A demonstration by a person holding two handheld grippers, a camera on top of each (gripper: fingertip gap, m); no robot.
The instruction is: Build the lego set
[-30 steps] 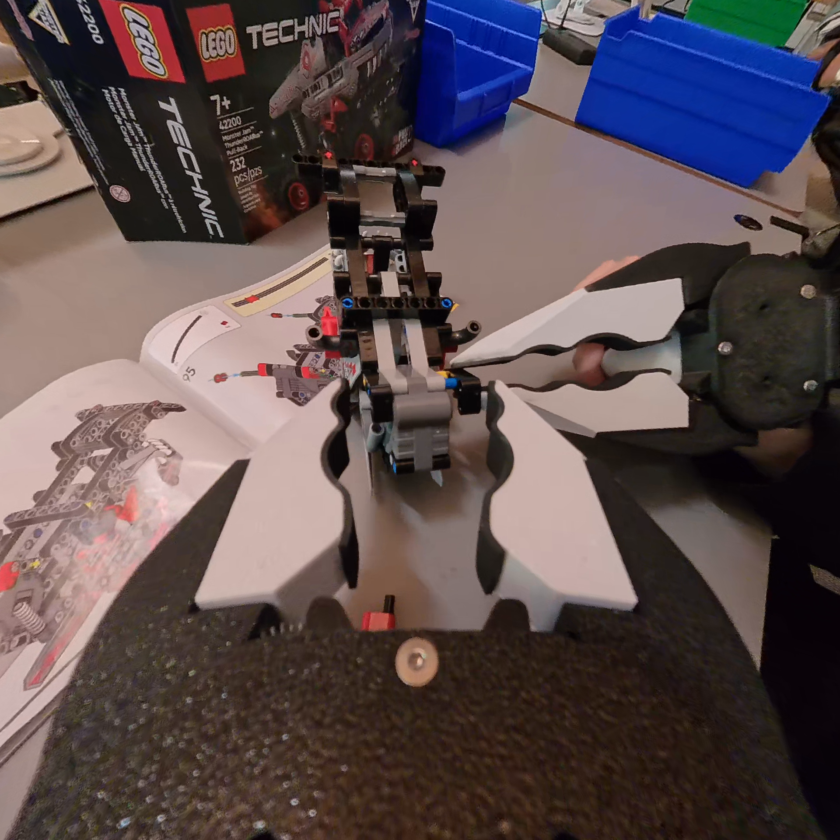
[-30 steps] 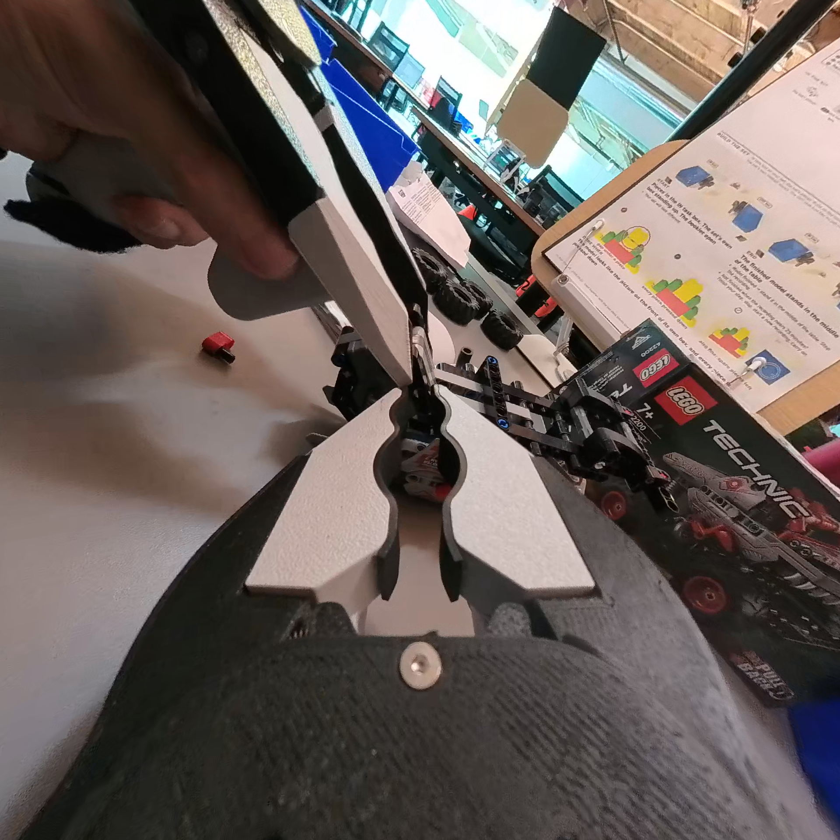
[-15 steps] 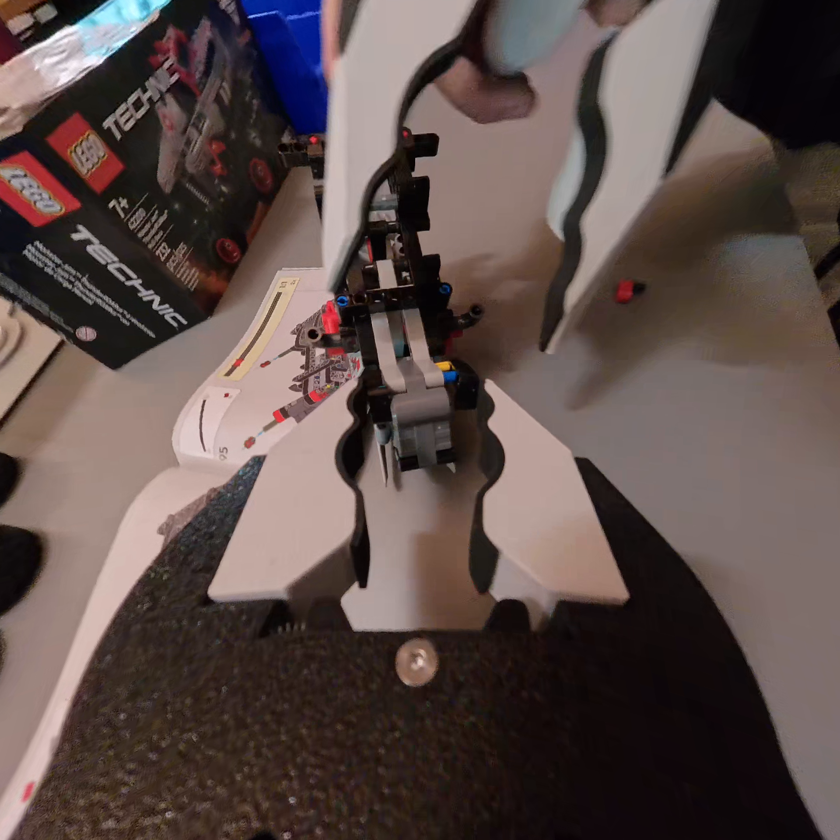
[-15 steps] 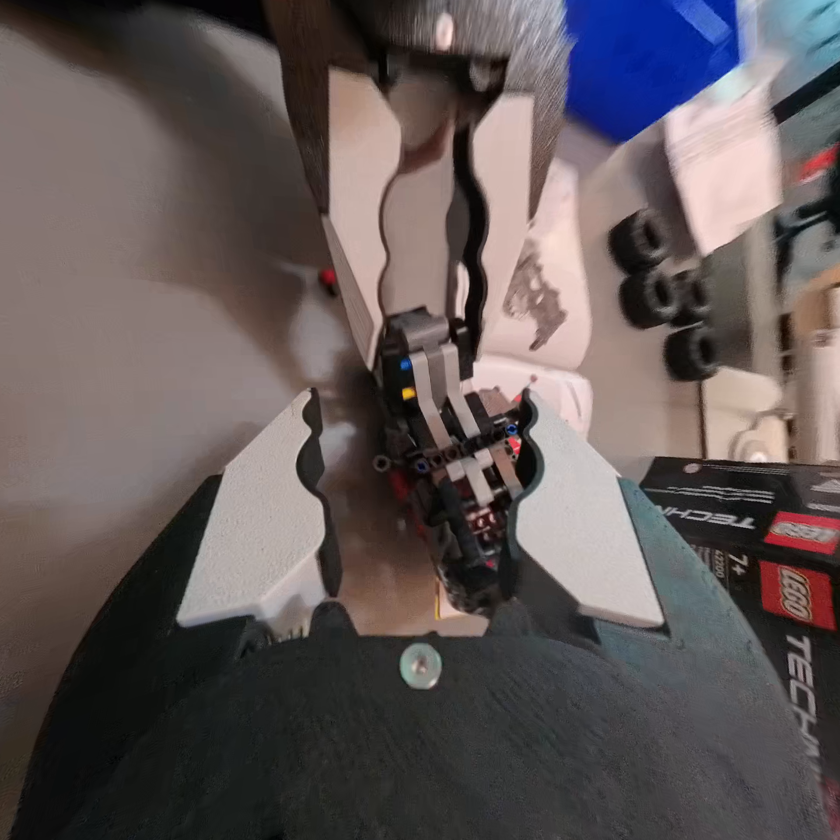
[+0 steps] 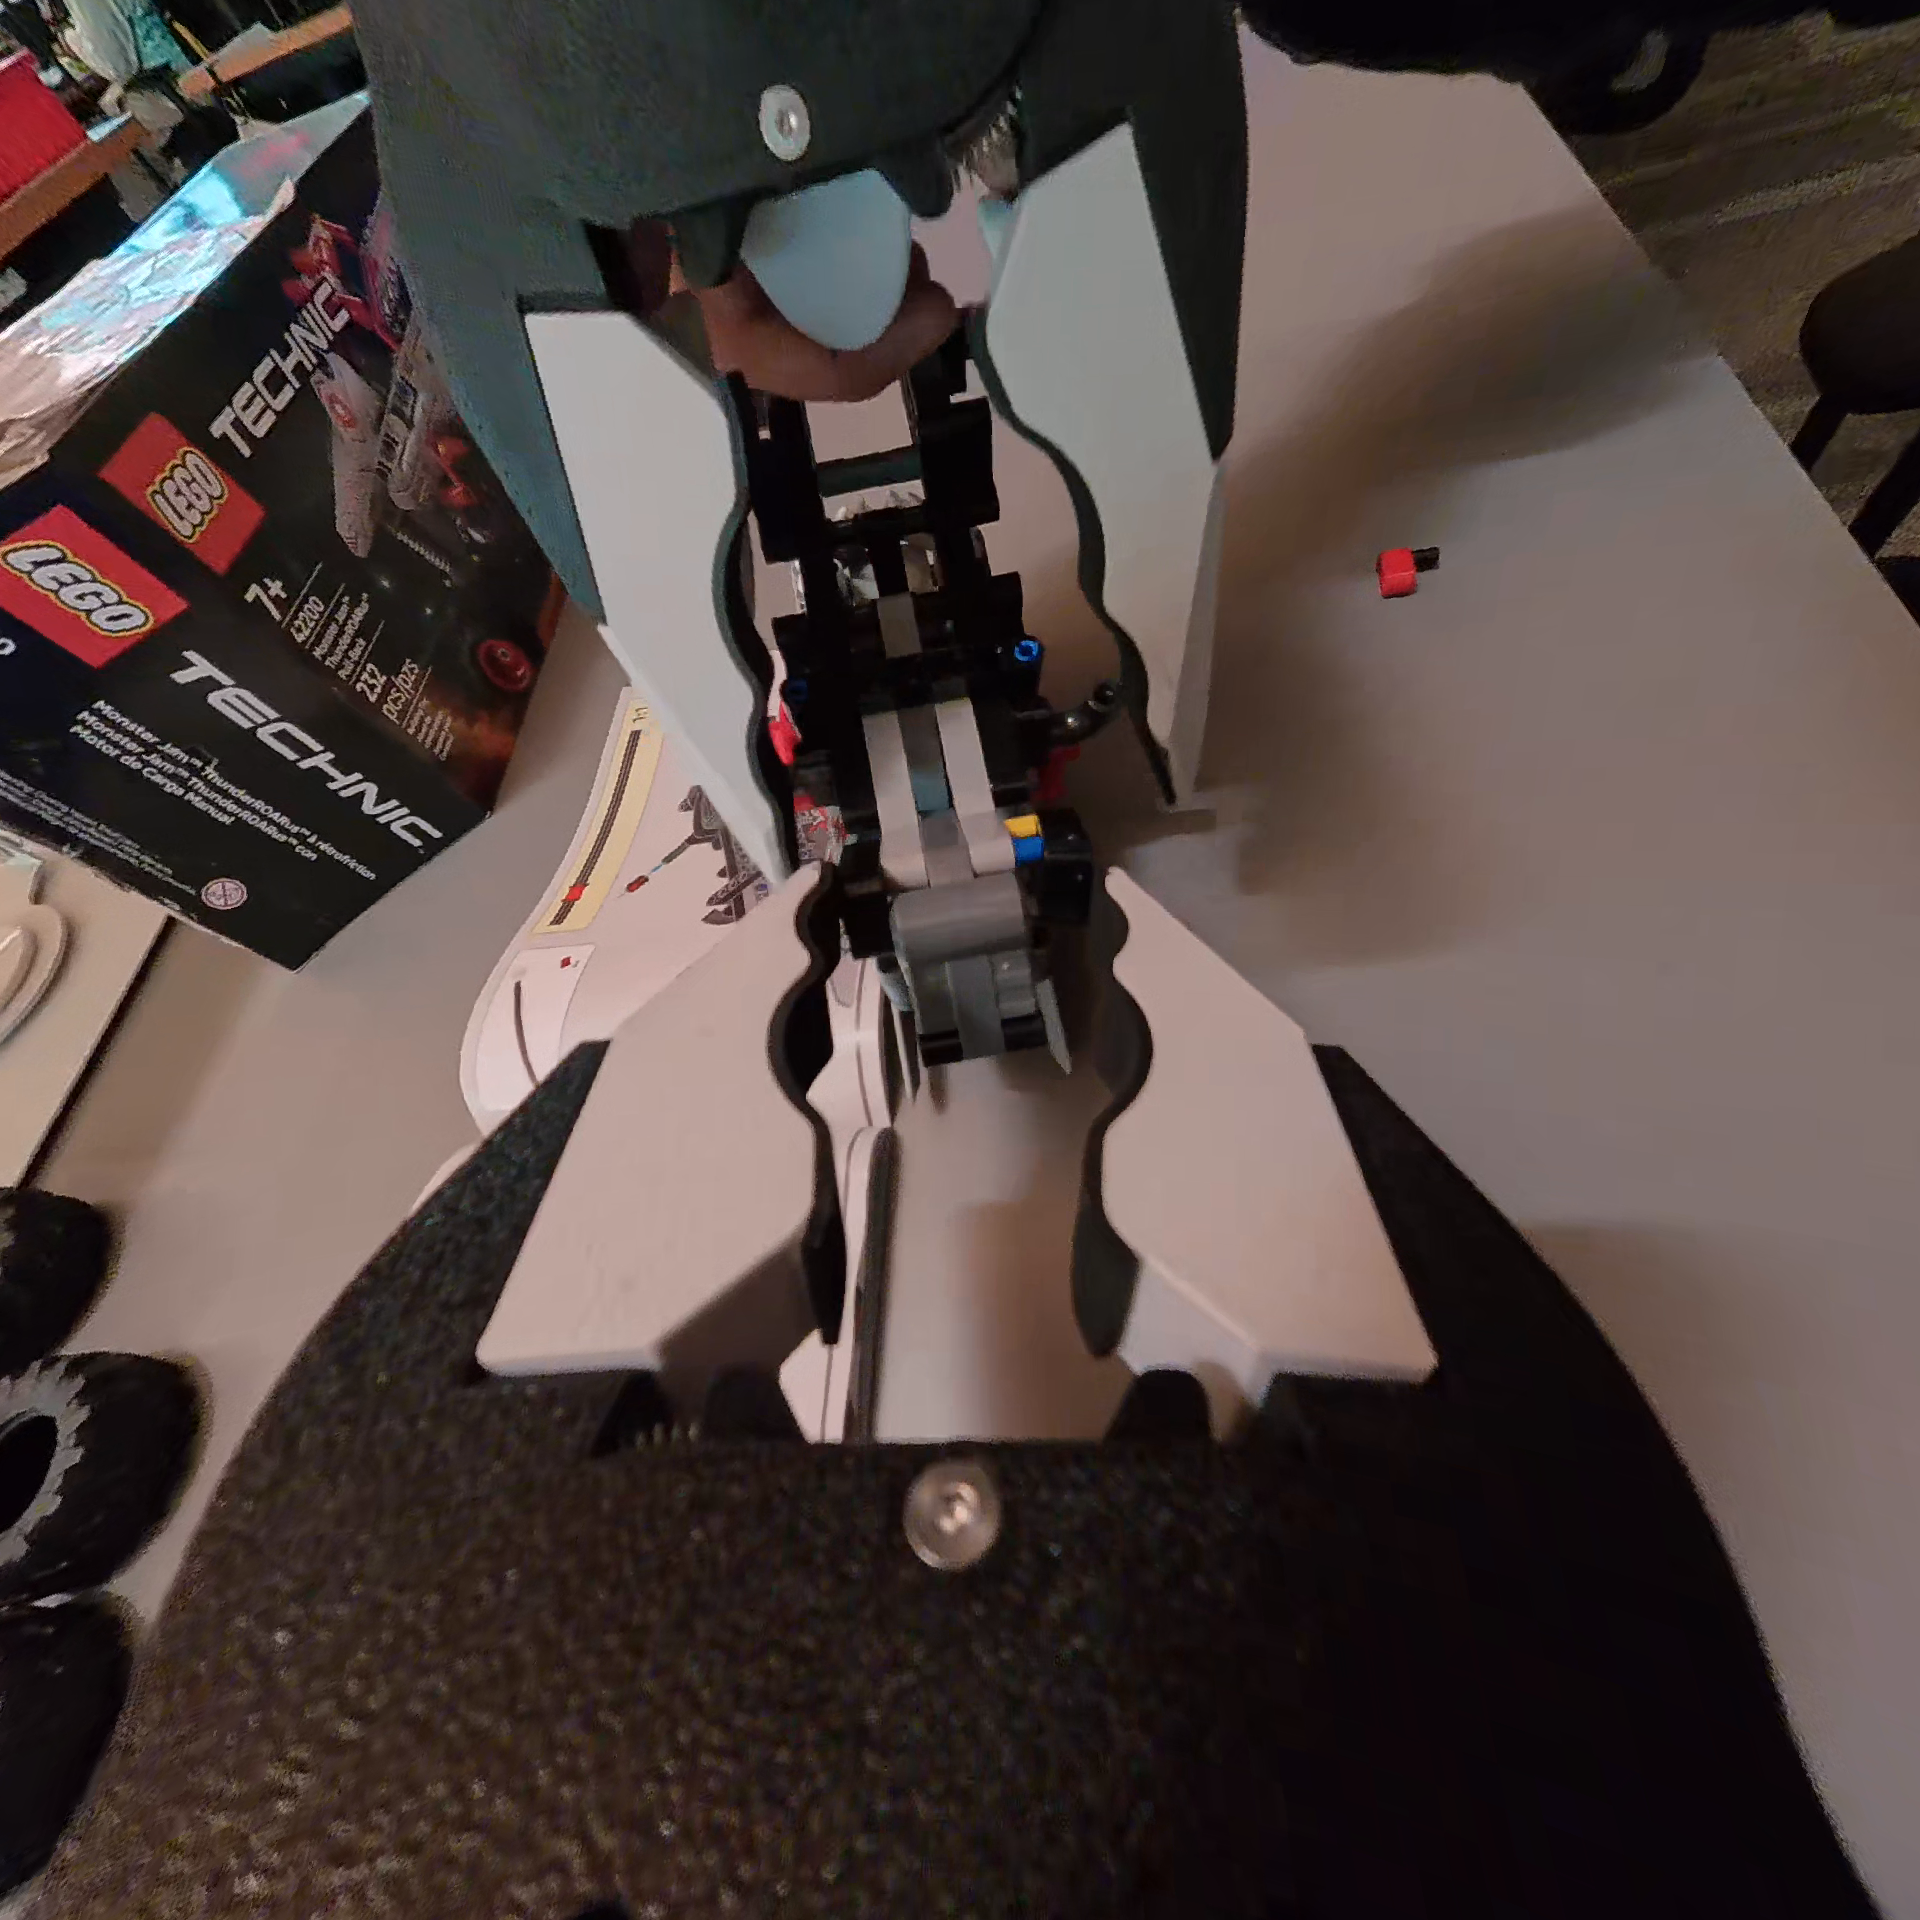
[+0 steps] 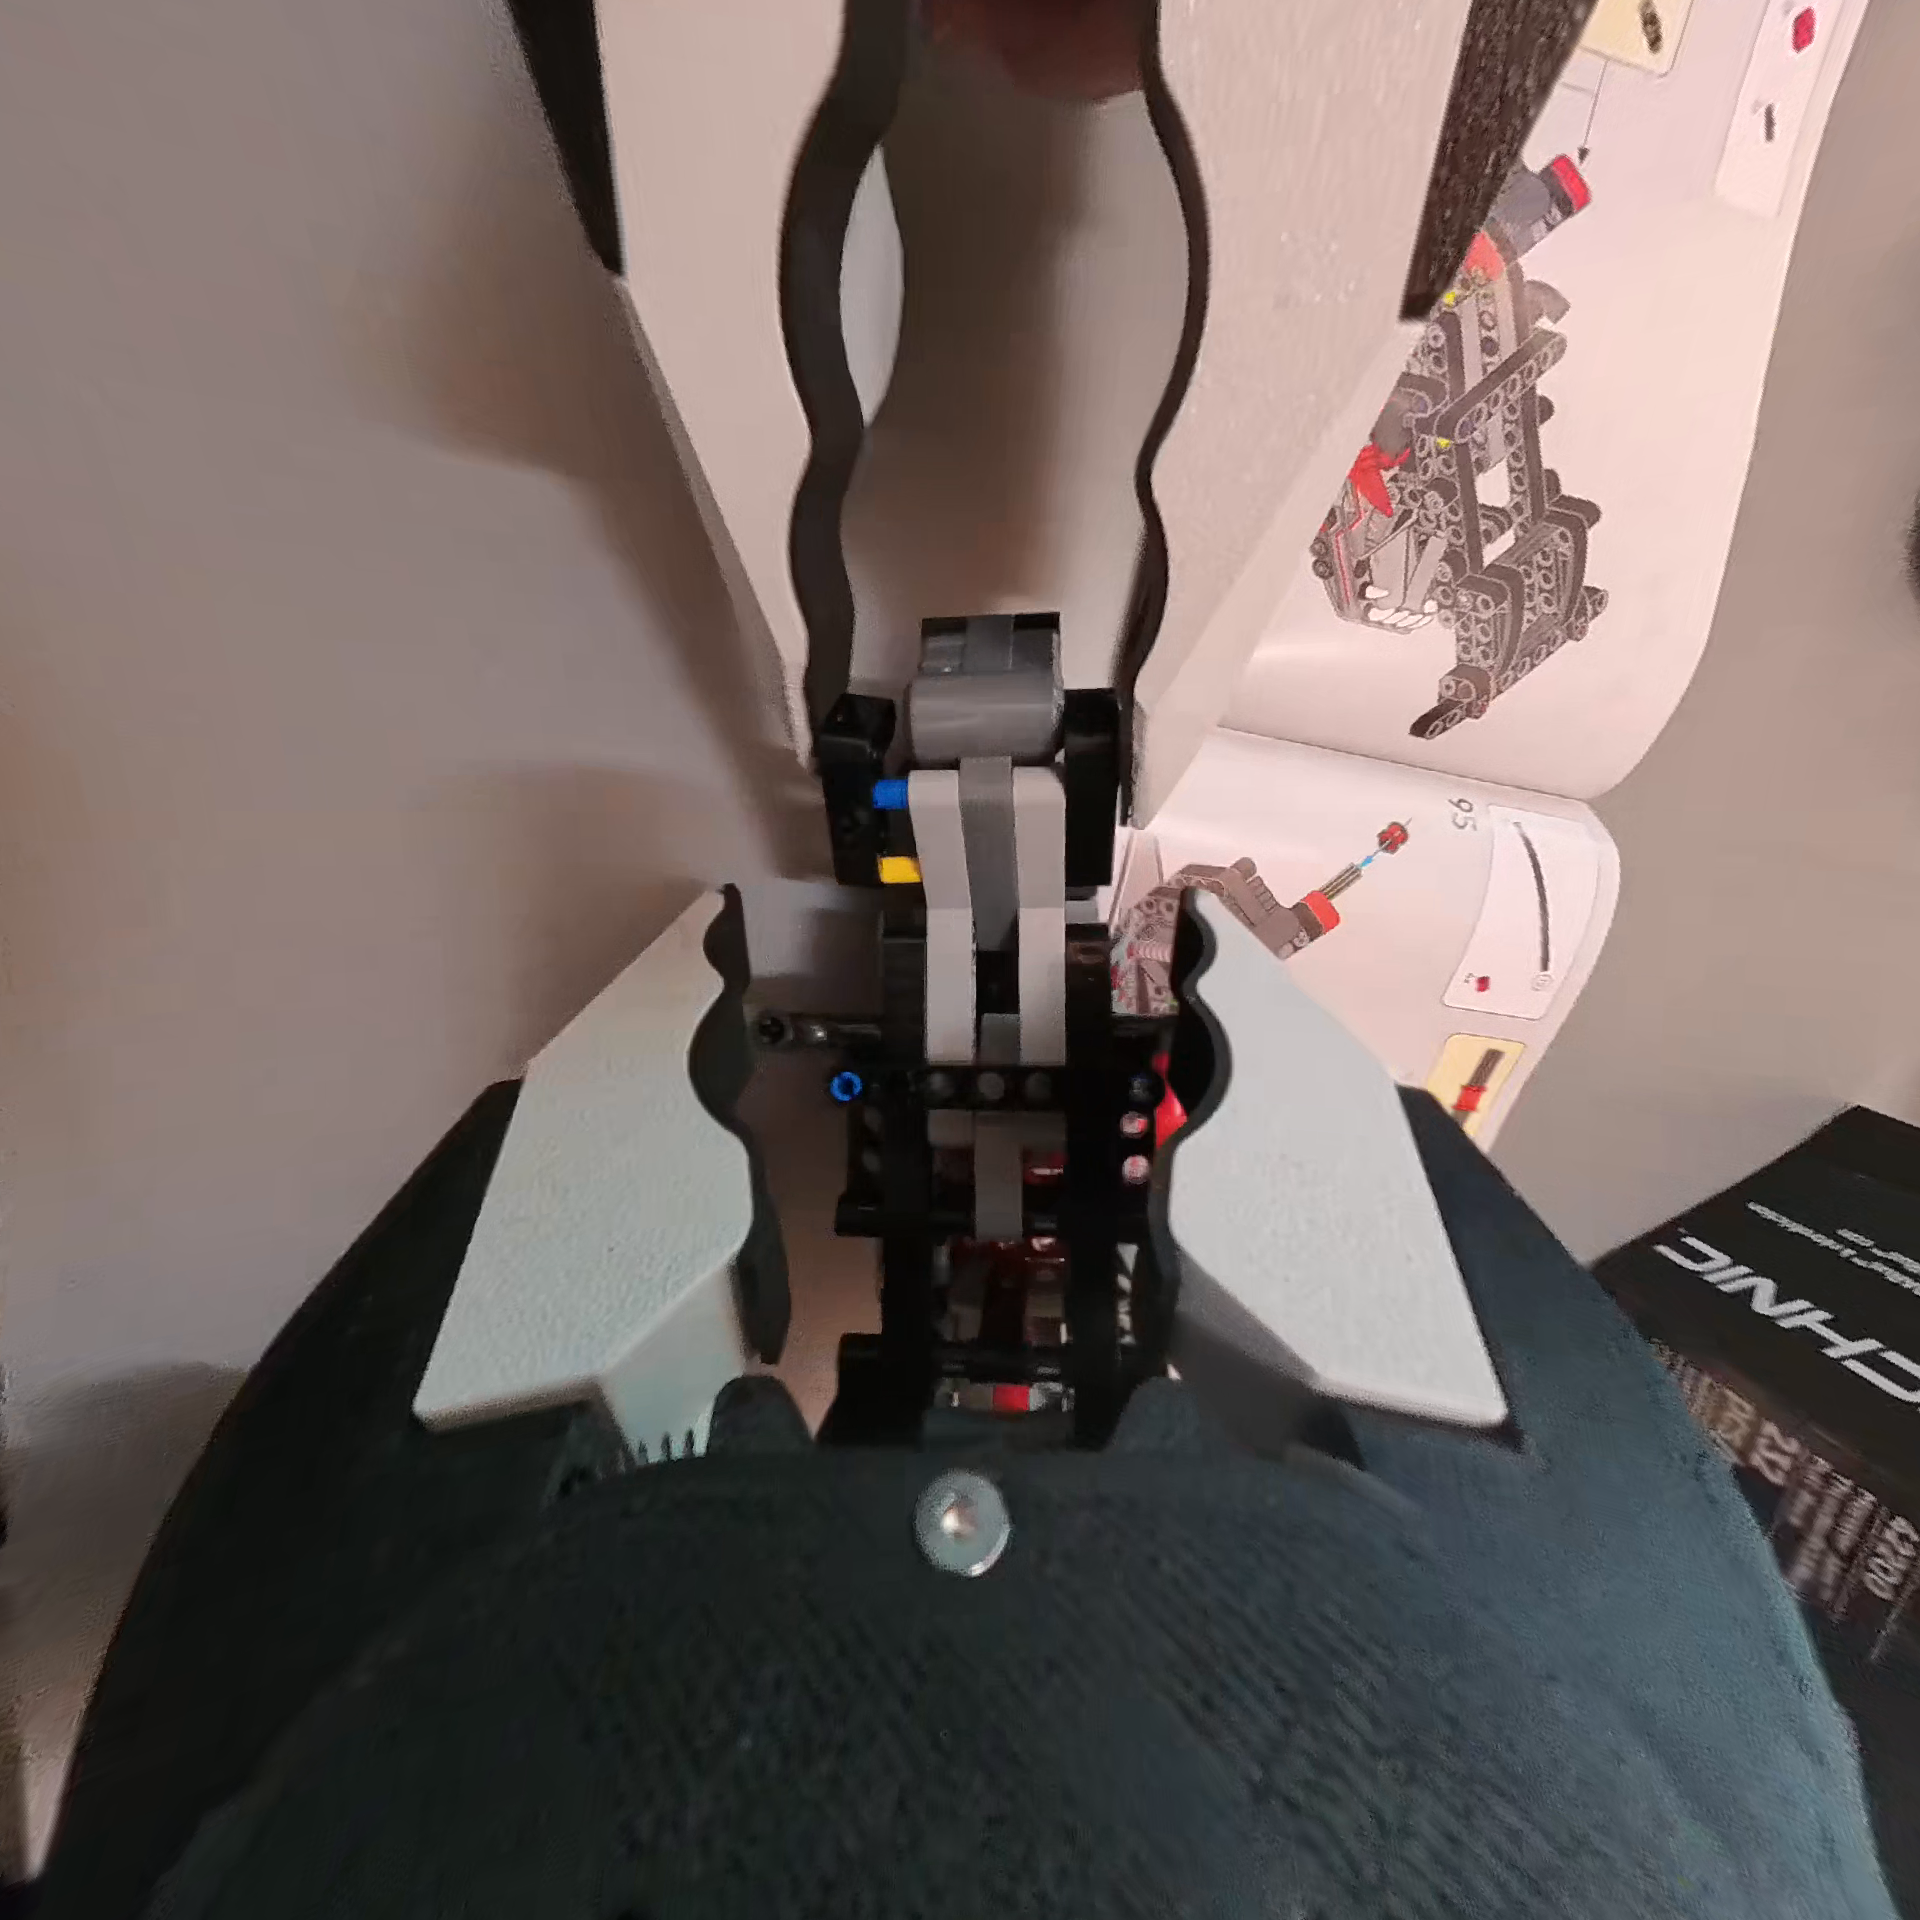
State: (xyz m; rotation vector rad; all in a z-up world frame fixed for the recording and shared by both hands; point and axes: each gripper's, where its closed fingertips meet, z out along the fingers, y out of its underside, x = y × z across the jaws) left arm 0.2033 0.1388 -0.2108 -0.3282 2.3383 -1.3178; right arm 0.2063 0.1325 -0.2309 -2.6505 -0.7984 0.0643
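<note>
The black and grey lego model [image 5: 935, 665] lies lengthwise between the two grippers, which face each other. My left gripper [image 5: 964, 894] is shut on the model's grey end [image 5: 961, 935]. My right gripper [image 6: 961, 904] is open and straddles the model's other, black-framed end [image 6: 987, 1226], with a gap on its left side. The right gripper also shows at the top of the left wrist view [image 5: 977, 821], and the left gripper at the top of the right wrist view [image 6: 971, 727]. A small red piece [image 5: 1403, 571] lies loose on the table to the right.
The lego box [image 5: 239, 644] stands to the left of the model, and it shows at the right edge of the right wrist view [image 6: 1787, 1351]. The open instruction booklet [image 6: 1455, 883] lies under and beside the model. Black tyres [image 5: 62, 1455] sit at the far left.
My right gripper has opened and swung from the side to face the left gripper, straddling the model. My left gripper has turned with the model in it.
</note>
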